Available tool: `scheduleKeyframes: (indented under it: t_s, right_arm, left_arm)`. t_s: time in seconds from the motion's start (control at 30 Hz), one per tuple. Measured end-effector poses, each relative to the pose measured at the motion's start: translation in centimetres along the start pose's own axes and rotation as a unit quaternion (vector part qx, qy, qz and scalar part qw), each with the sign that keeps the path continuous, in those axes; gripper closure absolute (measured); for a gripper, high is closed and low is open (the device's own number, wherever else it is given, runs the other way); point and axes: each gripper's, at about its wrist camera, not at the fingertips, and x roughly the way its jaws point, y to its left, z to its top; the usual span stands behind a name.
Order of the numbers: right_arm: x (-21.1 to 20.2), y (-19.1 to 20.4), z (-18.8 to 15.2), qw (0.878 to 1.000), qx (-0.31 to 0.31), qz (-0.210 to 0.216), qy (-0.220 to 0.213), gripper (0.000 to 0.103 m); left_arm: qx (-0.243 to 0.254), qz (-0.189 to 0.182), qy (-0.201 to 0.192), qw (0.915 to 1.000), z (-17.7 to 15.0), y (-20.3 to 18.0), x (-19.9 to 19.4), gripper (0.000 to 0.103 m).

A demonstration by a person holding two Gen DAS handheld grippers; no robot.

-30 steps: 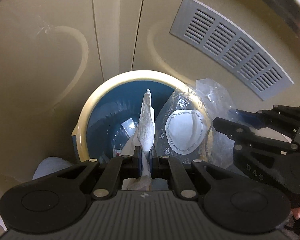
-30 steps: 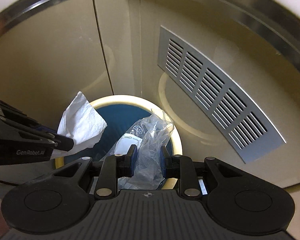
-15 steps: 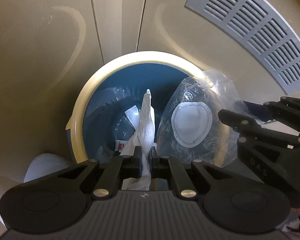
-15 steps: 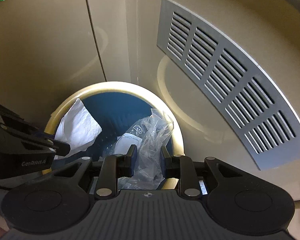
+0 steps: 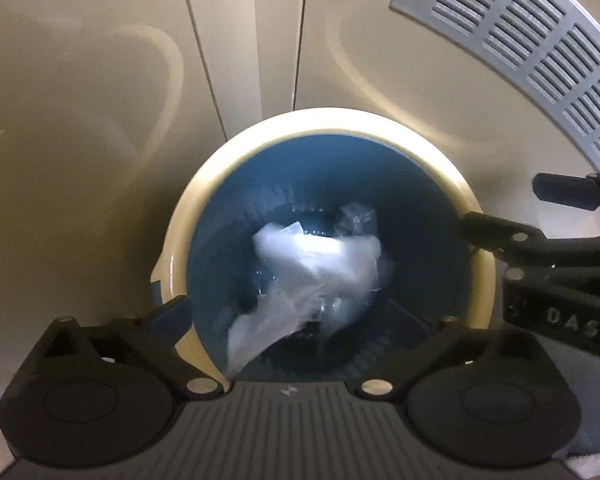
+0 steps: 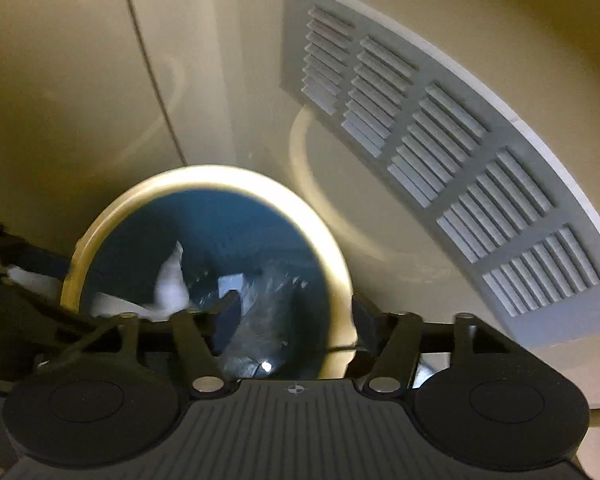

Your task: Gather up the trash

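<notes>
Beige cabinet [image 5: 100, 120]; tissue [image 5: 316, 256] inside bin [image 5: 380, 120]

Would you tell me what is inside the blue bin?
The blue bin holds a white tissue and crumpled clear plastic packaging; whatever lies beneath them is covered.

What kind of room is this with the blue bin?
Hard to tell for sure. Probably an indoor room: a blue bin with a cream rim stands against glossy beige cabinet panels, beside a grey slatted vent. Which room it is isn't shown.
</notes>
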Motion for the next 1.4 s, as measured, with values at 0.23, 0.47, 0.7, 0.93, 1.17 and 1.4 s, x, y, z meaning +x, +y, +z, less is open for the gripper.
scheduleKeyframes:
  t_s: [0.23,0.47,0.7,0.93,1.17,1.4]
  right_arm:
    - [-3.5,-0.1,-0.3,1.0,0.0,0.023,-0.012,0.02]
    - [-9.8,0.7,-1.7,0.997,-0.02,0.053,-0.054,0.015]
    - [-13.8,1.0,-4.6,0.993,-0.038,0.055,-0.099,0.015]
    - [-17.6,0.8,-6.7,0.989,-0.04,0.041,-0.137,0.012]
    - [-19.0,1.0,-7.4,0.985,-0.05,0.03,-0.16,0.012]
    - [-20.0,1.0,-8.0,0.982,-0.052,0.021,-0.178,0.01]
  left_arm:
    - [-0.002,0.009,-0.025,0.9996,-1.9,0.6,-4.8,0.0]
    - [-0.019,0.026,-0.101,0.9944,-6.5,1.1,-12.1,0.0]
    - [0.015,0.057,-0.143,0.9879,-8.6,-0.6,-15.2,0.0]
    - [0.026,0.077,-0.174,0.9814,-10.0,-1.3,-16.7,0.0]
    - [0.037,0.081,-0.213,0.9729,-10.9,-1.9,-18.8,0.0]
    - [0.039,0.081,-0.232,0.9686,-11.3,-2.2,-20.3,0.0]
